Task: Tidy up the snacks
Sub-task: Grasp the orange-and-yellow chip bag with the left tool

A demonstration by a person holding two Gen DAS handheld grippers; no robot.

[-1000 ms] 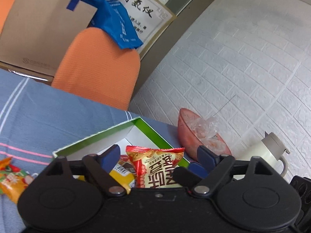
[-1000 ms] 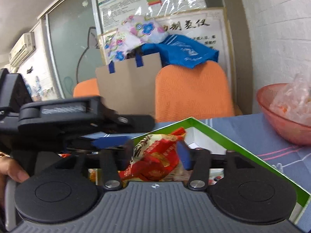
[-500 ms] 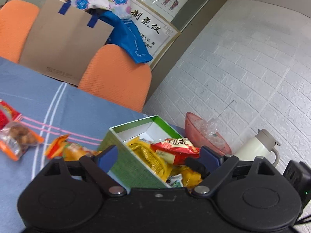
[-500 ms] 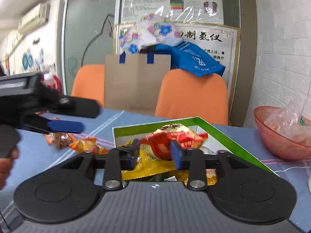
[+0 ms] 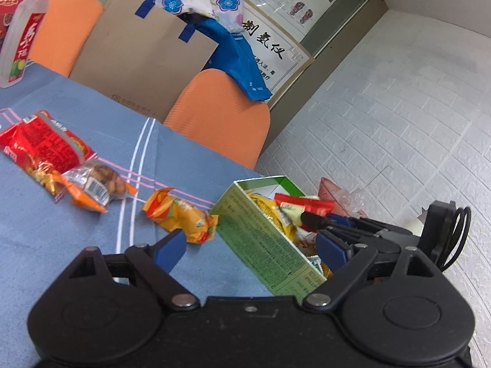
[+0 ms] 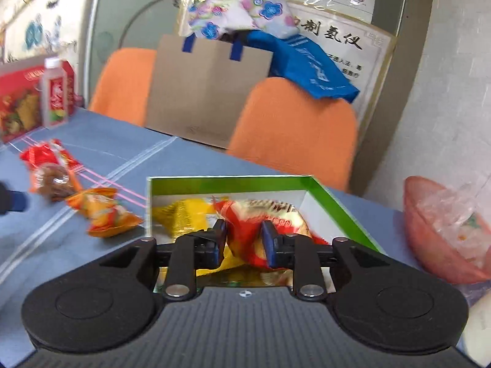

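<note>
A green box (image 5: pixel 260 239) holds several snack packets on the blue tablecloth; it also shows in the right wrist view (image 6: pixel 334 202). My right gripper (image 6: pixel 244 243) is shut on a red snack packet (image 6: pixel 267 214) and holds it over the box, above a yellow packet (image 6: pixel 184 217). My left gripper (image 5: pixel 250 250) is open and empty, just left of the box. On the cloth lie an orange-yellow packet (image 5: pixel 181 214), a clear packet of brown snacks (image 5: pixel 98 181) and a red packet (image 5: pixel 43 144).
A pink bowl (image 6: pixel 445 233) with plastic wrap stands right of the box. A drink bottle (image 5: pixel 21 30) and a red carton (image 6: pixel 18 101) stand at the far left. Orange chairs (image 5: pixel 221 116) and a brown paper bag (image 5: pixel 144 61) stand behind the table.
My left gripper has pulled back to the left, out of the box, bringing the loose packets into view. My right gripper has stayed shut on the red packet and lowered it into the box.
</note>
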